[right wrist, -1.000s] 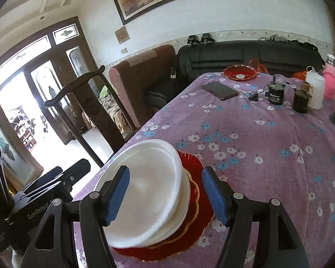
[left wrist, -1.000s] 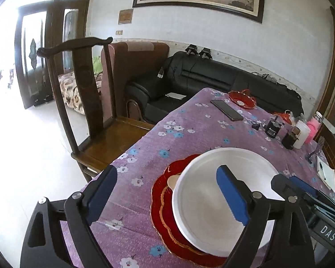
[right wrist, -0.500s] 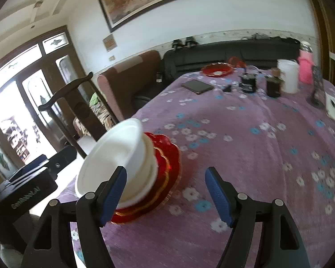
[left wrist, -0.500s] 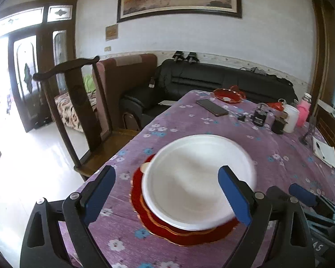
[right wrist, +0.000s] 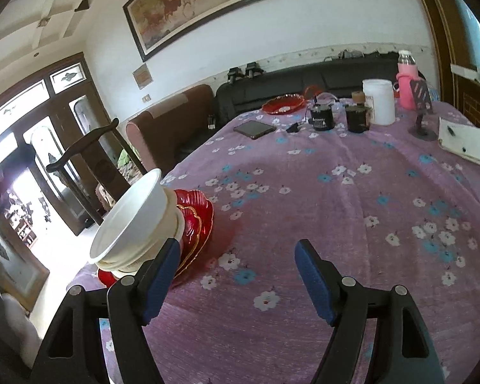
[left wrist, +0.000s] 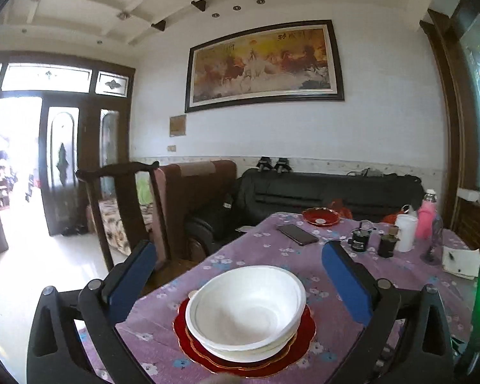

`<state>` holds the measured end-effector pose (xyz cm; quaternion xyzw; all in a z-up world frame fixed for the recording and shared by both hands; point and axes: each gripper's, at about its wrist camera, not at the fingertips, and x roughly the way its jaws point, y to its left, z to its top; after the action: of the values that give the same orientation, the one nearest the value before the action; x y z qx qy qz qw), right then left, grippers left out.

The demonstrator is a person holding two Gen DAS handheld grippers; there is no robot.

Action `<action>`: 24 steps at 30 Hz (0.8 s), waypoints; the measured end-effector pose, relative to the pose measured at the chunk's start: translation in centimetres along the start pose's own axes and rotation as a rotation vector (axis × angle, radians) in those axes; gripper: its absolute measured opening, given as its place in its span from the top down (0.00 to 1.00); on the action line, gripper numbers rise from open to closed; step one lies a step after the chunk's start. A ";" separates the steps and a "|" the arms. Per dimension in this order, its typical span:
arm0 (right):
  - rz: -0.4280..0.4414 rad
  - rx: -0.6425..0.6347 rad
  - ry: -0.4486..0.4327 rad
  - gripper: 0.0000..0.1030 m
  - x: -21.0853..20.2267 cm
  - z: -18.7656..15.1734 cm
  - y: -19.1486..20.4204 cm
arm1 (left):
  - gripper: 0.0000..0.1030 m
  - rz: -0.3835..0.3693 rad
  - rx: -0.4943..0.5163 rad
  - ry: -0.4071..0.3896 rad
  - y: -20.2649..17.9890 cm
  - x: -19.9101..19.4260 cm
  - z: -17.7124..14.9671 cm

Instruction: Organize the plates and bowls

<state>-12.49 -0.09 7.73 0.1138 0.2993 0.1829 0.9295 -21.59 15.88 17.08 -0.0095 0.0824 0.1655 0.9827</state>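
Left hand-held gripper (left wrist: 240,275) withdrew, opening.

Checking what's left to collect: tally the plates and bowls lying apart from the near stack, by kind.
Red dish, far end near the phone: 1
White bowls: 0, all nested on the red plates in the near stack
Total: 1

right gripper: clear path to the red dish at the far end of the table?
Probably yes. The right gripper has open, empty jaws, and bare tablecloth runs toward the red dish. The phone lies just short of it, slightly aside. It sits well across the table, so reach is unsure.
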 end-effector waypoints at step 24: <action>-0.055 -0.189 0.044 0.15 0.6 0.8 2.1 | 0.00 -0.104 0.031 0.406 -2.9 5.7 -2.4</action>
<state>-12.15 1.98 8.78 0.0133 0.3038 0.1873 0.9341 -15.69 14.90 13.75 -0.0318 0.2806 0.1077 0.9532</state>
